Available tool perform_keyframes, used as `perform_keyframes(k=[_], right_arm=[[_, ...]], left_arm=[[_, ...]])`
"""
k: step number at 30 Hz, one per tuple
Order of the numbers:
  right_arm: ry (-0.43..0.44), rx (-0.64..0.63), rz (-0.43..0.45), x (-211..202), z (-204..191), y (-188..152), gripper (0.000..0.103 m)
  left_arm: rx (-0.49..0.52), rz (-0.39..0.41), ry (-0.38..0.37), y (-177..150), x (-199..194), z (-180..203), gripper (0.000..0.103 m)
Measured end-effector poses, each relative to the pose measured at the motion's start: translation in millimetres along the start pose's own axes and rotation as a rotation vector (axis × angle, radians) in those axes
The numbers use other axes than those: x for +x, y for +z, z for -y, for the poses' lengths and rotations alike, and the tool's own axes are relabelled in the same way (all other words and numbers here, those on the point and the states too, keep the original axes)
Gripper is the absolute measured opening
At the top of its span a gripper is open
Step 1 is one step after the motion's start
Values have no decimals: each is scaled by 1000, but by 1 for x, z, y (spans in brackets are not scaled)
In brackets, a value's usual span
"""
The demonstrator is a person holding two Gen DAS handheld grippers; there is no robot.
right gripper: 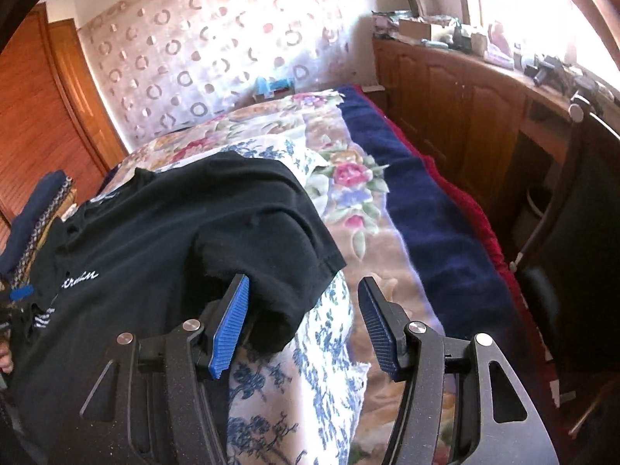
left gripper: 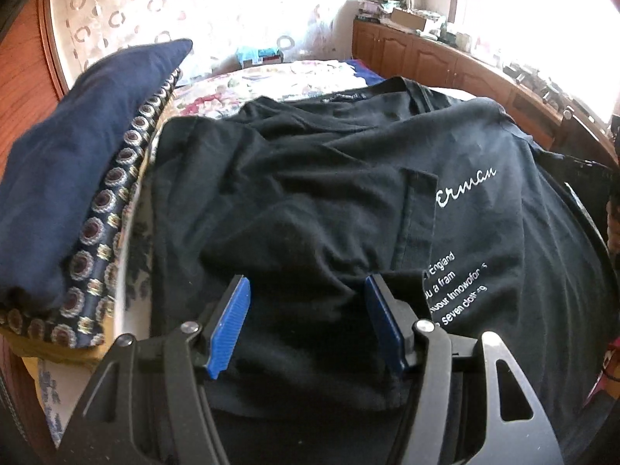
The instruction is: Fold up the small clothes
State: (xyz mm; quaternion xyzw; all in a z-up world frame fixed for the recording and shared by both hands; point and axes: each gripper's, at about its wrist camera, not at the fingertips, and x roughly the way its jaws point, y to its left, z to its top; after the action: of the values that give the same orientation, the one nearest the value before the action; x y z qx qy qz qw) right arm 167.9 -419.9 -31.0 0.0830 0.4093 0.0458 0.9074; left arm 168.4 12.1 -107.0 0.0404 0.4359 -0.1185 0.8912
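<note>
A black T-shirt (left gripper: 329, 201) with white lettering lies spread on the bed, its left side folded over the middle. My left gripper (left gripper: 306, 290) is open, its blue pads (left gripper: 232, 325) standing over the shirt's near part with cloth between them. In the right wrist view the same shirt (right gripper: 174, 232) lies at the left, its right sleeve hanging toward the jaws. My right gripper (right gripper: 304, 294) is open; the sleeve's end lies against the left pad (right gripper: 228, 325), with floral cloth showing in the gap.
A folded navy garment with a patterned edge (left gripper: 69, 193) lies left of the shirt. A floral bedspread (right gripper: 348, 178) and a blue-and-white cloth (right gripper: 310, 368) cover the bed. A navy blanket (right gripper: 426, 213) runs along its right edge. Wooden cabinets (right gripper: 465, 108) with clutter stand at the right.
</note>
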Motion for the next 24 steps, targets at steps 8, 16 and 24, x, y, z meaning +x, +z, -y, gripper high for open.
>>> perform_keyframes(k=[8, 16, 24], right_arm=[[32, 34, -43, 16, 6, 9, 59], [98, 72, -110, 28, 8, 6, 38], [-25, -108, -31, 10, -29, 16, 6]], left_arm=[[-4, 34, -4, -6, -2, -3, 63], [-9, 34, -1, -4, -1, -5, 65], [-8, 33, 5, -4, 0, -5, 67]])
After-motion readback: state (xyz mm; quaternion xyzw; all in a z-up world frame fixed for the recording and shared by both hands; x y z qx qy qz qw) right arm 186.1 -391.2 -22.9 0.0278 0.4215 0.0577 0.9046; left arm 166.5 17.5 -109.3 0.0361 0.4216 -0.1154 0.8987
